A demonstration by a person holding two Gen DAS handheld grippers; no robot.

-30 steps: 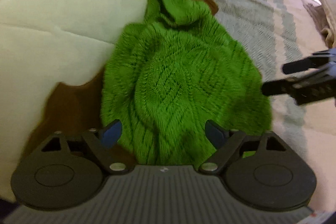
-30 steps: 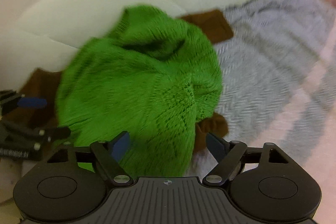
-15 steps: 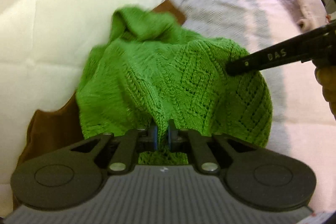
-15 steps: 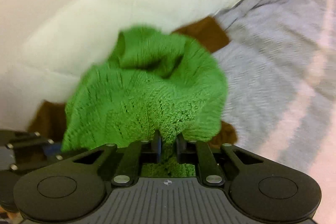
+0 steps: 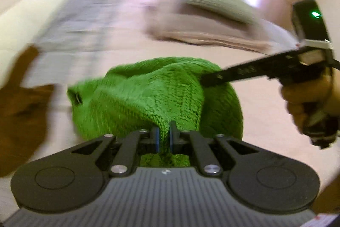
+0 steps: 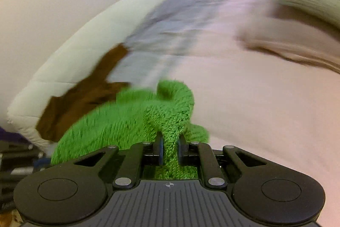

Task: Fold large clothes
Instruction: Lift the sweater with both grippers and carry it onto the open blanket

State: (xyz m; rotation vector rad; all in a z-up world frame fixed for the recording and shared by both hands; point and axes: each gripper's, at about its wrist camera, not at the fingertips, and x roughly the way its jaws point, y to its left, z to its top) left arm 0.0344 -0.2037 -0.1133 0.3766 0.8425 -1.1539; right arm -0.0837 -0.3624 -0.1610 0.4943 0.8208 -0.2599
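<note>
Left gripper [image 5: 163,138] pinches the green knit sweater [image 5: 157,97] at frame centre; right gripper [image 6: 170,148] clamps another bunched fold, lower centre. Both bites look thin, so loose knit could slip out mid-swing

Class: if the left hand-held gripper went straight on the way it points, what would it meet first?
Probably only more of the bunched green knitted sweater that the left hand-held gripper already pinches; depth is unclear.

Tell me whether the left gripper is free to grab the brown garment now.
Probably not: the left gripper is shut on the green knit sweater, so the brown garment beside it stays out of its grasp.
</note>
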